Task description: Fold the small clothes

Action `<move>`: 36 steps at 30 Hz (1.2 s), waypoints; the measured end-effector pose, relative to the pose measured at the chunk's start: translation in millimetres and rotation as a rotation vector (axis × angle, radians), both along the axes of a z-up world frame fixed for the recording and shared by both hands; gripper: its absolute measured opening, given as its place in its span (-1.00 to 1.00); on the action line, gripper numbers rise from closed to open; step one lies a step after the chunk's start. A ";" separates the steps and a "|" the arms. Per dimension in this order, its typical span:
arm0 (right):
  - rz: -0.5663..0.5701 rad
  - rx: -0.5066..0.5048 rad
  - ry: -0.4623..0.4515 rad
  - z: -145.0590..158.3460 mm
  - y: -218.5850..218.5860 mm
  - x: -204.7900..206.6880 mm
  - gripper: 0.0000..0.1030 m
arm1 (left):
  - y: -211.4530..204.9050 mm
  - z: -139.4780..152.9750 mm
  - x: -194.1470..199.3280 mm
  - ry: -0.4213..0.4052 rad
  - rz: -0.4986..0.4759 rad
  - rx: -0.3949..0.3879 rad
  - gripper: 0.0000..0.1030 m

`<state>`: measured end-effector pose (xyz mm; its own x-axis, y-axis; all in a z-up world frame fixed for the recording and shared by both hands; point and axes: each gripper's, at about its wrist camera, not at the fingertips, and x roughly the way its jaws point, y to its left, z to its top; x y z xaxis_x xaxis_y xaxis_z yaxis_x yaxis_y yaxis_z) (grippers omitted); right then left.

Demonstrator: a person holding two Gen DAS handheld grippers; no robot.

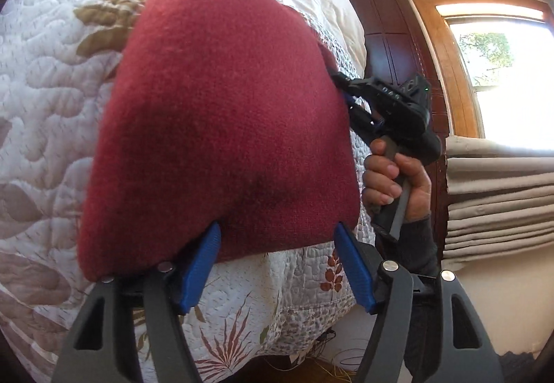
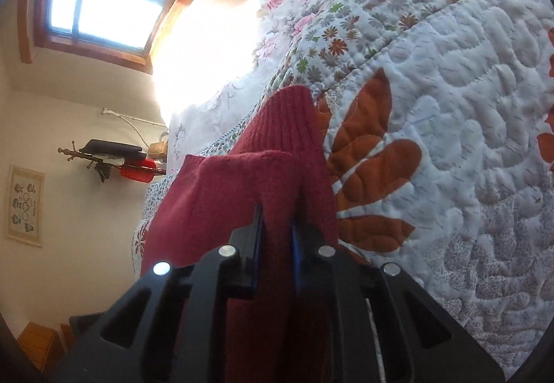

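A dark red knitted garment [image 1: 221, 113] fills the middle of the left wrist view, held up over the quilted bed. My left gripper [image 1: 277, 244] is open just under the garment's lower edge, its blue pads [image 1: 202, 268] spread wide with the hem hanging between them. My right gripper [image 1: 349, 95] pinches the garment's right edge, with a hand [image 1: 391, 175] around its handle. In the right wrist view my right gripper [image 2: 277, 230] is shut on a fold of the red garment [image 2: 221, 196], whose ribbed cuff [image 2: 287, 119] points away over the bed.
A white quilt [image 1: 52, 99] with leaf patterns covers the bed [image 2: 467, 147]. Beyond it are a dark wooden cabinet [image 1: 391, 36], a bright window [image 1: 502, 71] and a folded beige blind [image 1: 498, 192]. Cables [image 1: 332, 358] lie on the floor. A wall hook rack [image 2: 110, 158] is on the far wall.
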<state>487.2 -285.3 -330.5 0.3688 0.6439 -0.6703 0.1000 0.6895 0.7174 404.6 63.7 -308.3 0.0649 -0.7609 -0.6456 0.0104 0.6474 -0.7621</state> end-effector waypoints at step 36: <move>0.091 0.122 -0.001 16.8 2.3 -160.3 -0.28 | 8.0 38.9 27.6 -0.089 -0.081 -0.031 0.61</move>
